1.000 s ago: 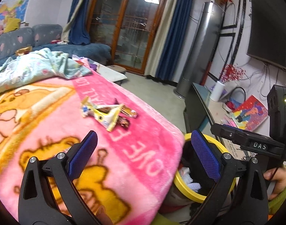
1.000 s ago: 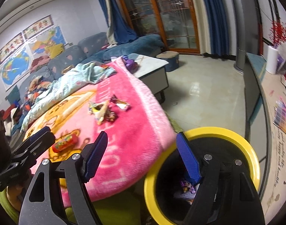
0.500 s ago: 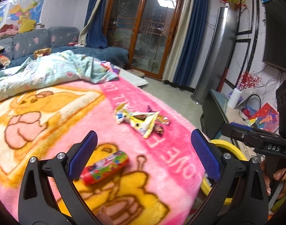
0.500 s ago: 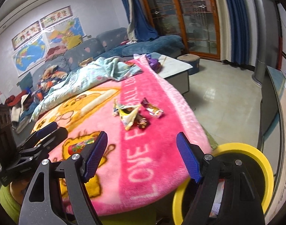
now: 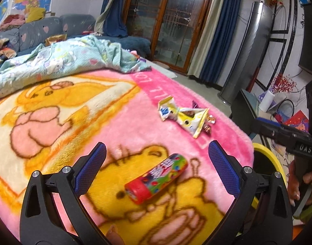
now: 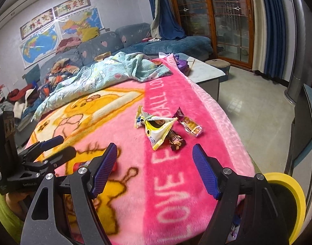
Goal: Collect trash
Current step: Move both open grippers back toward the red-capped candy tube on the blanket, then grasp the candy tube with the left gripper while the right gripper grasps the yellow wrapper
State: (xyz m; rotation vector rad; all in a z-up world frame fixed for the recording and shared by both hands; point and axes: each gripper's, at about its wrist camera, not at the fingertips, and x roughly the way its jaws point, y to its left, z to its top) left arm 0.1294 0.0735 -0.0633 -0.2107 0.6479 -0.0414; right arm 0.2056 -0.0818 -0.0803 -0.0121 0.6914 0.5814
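the candy tube point(image 5: 157, 180) lies on its side on the pink blanket point(image 5: 119, 122), between the wide-spread fingers of your left gripper point(image 5: 156, 168), touching neither; farther out on the blanket sits a cluster of wrappers point(image 5: 184, 118), a yellow-white packet point(image 6: 158, 129) with darker foil ones beside it; your right gripper point(image 6: 154, 168) hovers with its fingers spread wide too, holding nothing, the wrappers ahead of it; the yellow-rimmed bin point(image 6: 290, 196) stands just off the blanket's right edge; a pale blue quilt point(image 5: 59, 61) is heaped at the far side.
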